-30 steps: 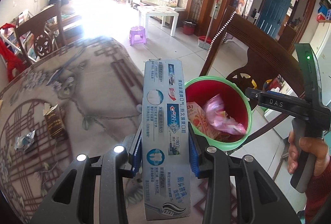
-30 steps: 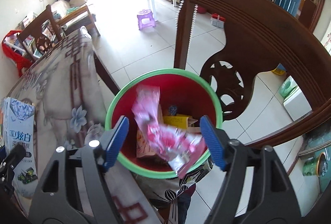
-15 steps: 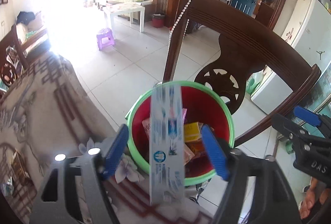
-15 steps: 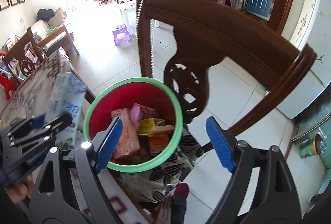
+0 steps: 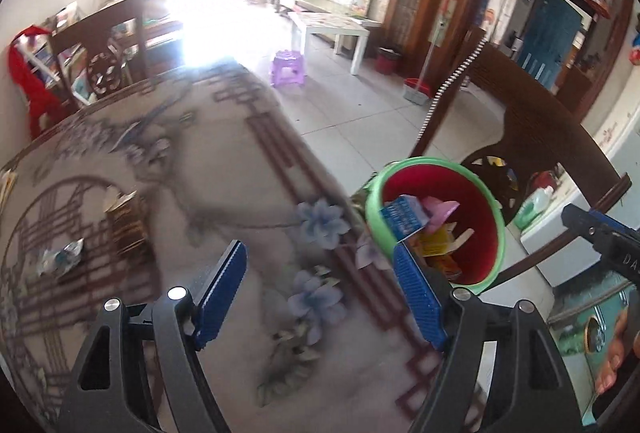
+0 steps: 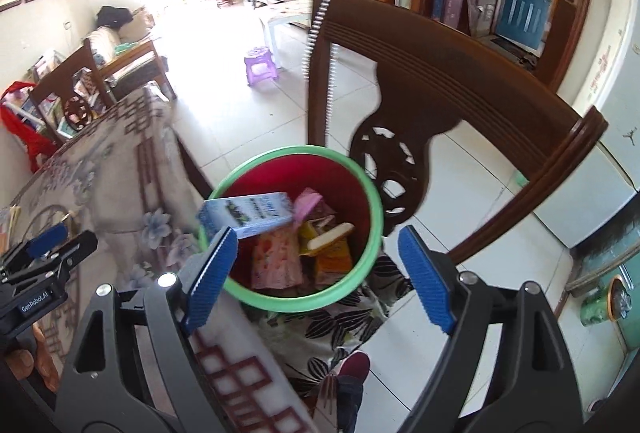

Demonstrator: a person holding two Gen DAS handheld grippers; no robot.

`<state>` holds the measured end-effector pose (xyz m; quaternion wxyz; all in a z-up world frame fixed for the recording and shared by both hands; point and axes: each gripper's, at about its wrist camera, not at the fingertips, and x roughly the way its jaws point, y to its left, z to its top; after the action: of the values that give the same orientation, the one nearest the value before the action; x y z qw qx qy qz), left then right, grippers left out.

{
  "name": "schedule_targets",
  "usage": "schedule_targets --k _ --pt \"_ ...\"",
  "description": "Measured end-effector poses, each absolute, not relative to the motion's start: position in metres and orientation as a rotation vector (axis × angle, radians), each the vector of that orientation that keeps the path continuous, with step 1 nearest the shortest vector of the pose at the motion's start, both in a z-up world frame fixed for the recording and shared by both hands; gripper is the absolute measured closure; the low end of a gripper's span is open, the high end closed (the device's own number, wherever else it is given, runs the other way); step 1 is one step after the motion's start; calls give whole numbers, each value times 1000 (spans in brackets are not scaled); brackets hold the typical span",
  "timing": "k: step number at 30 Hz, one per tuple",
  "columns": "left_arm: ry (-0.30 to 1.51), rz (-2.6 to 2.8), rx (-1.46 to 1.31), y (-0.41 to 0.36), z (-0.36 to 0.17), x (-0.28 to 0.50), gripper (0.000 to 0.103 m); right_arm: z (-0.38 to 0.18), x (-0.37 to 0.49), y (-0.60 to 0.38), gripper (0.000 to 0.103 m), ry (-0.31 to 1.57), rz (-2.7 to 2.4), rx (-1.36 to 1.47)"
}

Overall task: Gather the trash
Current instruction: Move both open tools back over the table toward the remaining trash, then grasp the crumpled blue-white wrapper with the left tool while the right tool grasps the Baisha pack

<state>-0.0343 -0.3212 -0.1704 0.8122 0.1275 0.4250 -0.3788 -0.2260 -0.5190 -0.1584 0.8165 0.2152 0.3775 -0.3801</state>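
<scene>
A red bin with a green rim (image 6: 372, 193) (image 5: 494, 217) stands beside the table's edge, on a chair seat. In it lie a blue-and-white toothpaste box (image 6: 248, 215) (image 5: 402, 219), leaning on the near rim, a pink wrapper (image 6: 306, 201) and several other packets. My left gripper (image 5: 320, 289) is open and empty over the patterned tablecloth (image 5: 240, 169). My right gripper (image 6: 316, 273) is open and empty above the bin. On the table's left lie a brown carton (image 5: 126, 223) and a crumpled silver wrapper (image 5: 60, 257).
A dark wooden chair back (image 6: 460, 73) rises just behind the bin. Another chair (image 5: 104, 49) stands at the table's far end. A purple stool (image 5: 286, 67) and white low table (image 5: 332, 29) stand on the tiled floor. My right gripper also shows in the left wrist view (image 5: 604, 241).
My left gripper has let go of the toothpaste box, which now lies in the bin, and has swung left over the table. The pink wrapper dropped from my right gripper into the bin.
</scene>
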Motion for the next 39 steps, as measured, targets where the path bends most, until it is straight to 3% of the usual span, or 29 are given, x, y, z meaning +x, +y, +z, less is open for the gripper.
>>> schedule_targets --k 11,20,31,39 --pt "953 -439 134 -152 -184 17 31 -153 -142 -431 19 820 -561 371" --pt "987 -288 53 -63 -200 46 30 -178 -45 -359 17 898 -359 314" --pt "1019 -230 -60 -37 -219 99 30 -238 110 -307 17 1061 -218 285" --pt "1058 -253 -163 -53 -238 148 30 -273 164 -293 19 1128 -180 206"
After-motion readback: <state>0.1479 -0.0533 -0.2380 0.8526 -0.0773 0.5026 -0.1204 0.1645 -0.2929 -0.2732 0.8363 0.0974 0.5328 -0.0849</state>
